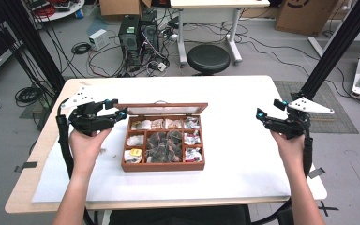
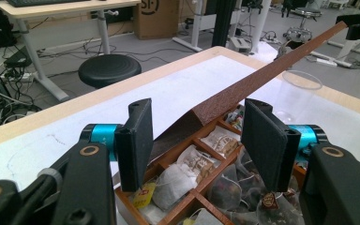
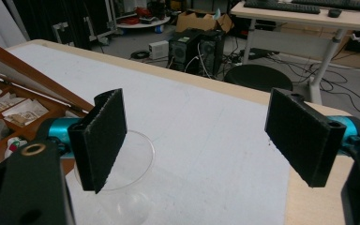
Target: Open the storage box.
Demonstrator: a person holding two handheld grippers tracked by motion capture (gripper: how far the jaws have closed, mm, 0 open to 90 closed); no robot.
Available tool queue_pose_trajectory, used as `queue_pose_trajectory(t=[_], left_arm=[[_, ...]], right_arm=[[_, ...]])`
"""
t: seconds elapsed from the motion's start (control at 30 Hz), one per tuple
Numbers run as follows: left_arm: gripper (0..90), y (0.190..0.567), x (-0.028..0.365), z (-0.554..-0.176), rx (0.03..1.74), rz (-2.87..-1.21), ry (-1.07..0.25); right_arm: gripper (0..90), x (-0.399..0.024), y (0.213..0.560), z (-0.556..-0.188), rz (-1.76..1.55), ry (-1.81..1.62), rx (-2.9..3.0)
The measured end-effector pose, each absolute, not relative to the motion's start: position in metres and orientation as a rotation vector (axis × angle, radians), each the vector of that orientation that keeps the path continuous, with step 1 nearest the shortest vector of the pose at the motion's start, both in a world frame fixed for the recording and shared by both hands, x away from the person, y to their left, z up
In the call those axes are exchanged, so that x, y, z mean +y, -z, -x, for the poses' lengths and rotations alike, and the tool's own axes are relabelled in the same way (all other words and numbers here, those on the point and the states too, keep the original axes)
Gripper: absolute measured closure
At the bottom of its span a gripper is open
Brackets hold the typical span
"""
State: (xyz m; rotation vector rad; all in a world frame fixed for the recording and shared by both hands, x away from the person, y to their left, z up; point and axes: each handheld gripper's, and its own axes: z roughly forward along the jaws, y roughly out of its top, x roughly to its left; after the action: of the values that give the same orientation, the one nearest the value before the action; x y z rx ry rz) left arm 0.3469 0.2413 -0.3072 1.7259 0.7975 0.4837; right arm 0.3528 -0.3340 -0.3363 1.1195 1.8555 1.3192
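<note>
1. Box (image 1: 164, 140): wooden, divided into compartments holding tea bags (image 2: 187, 171), at the middle of the white-covered table (image 1: 234, 168); its lid (image 1: 164, 109) stands raised at the far side.
2. Left gripper (image 1: 115, 108): held beside the box's left far corner, jaws apart and empty; in the left gripper view they frame the lid's near corner.
3. Right gripper (image 1: 268, 109): well right of the box, above the table, jaws wide apart, empty.
4. Clear glass (image 3: 122, 183): on the table, below the right gripper's jaw in the right gripper view.
</note>
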Motion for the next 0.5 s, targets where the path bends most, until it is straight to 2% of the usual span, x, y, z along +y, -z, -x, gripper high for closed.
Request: queue_pose_trajectory(t=[0.5], left_arm=[[44.4, 0.301, 0.24, -0.361, 0.804, -1.712, -0.473]], right_arm=[[21.4, -0.334, 0.336, -0.353, -1.124, -1.316, 1.854]])
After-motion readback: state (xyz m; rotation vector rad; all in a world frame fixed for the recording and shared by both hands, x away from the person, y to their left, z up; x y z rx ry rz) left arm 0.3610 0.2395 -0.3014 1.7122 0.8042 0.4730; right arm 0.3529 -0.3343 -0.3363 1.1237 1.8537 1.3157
